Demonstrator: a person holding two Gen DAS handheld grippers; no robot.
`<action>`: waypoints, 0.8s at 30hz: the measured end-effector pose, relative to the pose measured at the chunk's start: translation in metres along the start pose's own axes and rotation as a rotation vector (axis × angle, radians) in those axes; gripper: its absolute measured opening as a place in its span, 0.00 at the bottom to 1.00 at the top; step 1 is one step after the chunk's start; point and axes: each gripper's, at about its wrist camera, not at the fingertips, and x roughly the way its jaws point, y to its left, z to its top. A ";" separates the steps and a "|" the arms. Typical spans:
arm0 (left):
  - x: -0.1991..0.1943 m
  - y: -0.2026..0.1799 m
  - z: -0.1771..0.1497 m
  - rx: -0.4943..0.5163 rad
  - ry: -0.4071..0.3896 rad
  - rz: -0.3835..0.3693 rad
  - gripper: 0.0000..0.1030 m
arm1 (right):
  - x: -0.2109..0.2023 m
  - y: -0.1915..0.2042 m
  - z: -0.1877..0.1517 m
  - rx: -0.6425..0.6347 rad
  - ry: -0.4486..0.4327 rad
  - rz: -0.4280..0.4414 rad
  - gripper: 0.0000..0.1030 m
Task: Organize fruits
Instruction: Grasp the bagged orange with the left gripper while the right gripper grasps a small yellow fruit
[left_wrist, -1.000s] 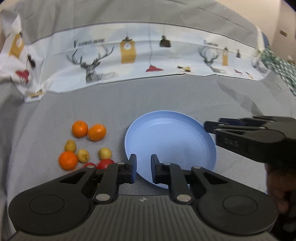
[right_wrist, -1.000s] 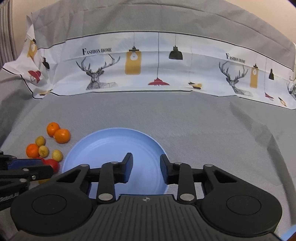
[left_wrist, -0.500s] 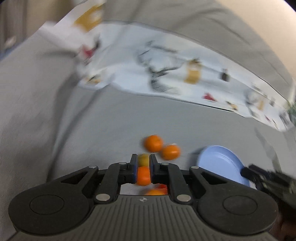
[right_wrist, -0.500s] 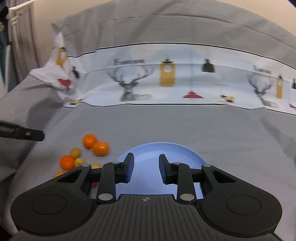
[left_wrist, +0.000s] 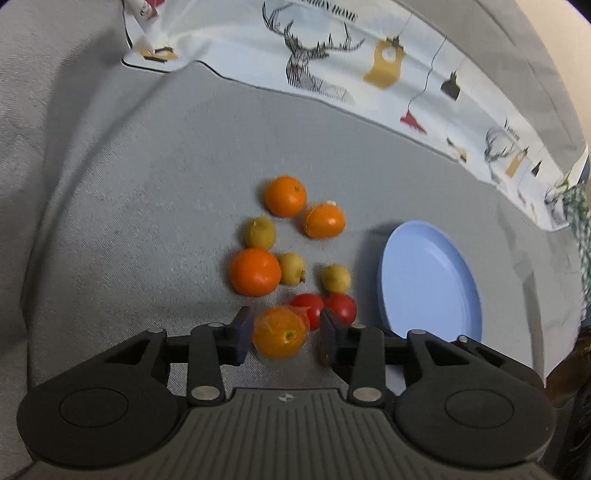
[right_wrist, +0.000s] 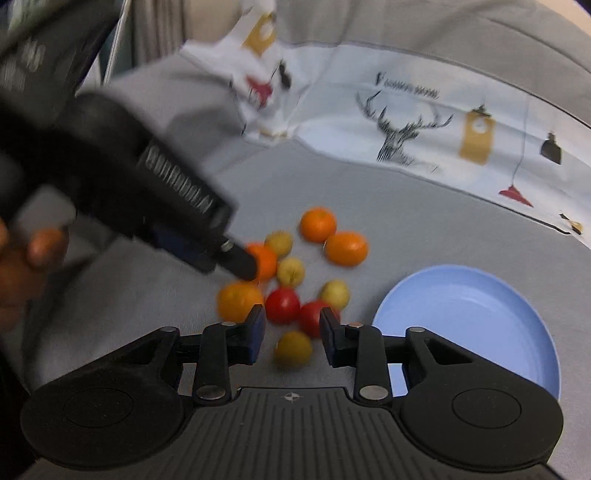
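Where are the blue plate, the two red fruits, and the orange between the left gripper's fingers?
blue plate (left_wrist: 430, 280): left wrist view, bare inner surface.
red fruits (right_wrist: 282, 305): right wrist view, middle of the left one.
orange (left_wrist: 280, 334): left wrist view, its front.

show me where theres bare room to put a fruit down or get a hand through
The blue plate holds nothing. Bare grey cloth lies left of the fruit cluster, and also between the cluster and the printed cloth behind. It is crowded at the cluster's near edge, where both grippers' opening jaws work, and the gap between tomatoes and plate is narrow.
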 end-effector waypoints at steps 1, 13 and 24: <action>0.003 -0.001 -0.001 0.002 0.009 0.003 0.46 | 0.004 0.001 -0.003 -0.003 0.006 -0.005 0.35; 0.031 -0.019 -0.005 0.102 0.081 0.079 0.50 | 0.026 0.010 -0.014 -0.036 0.069 -0.029 0.35; 0.007 0.005 -0.003 0.018 0.016 0.137 0.40 | 0.019 0.003 -0.009 -0.024 0.045 -0.015 0.28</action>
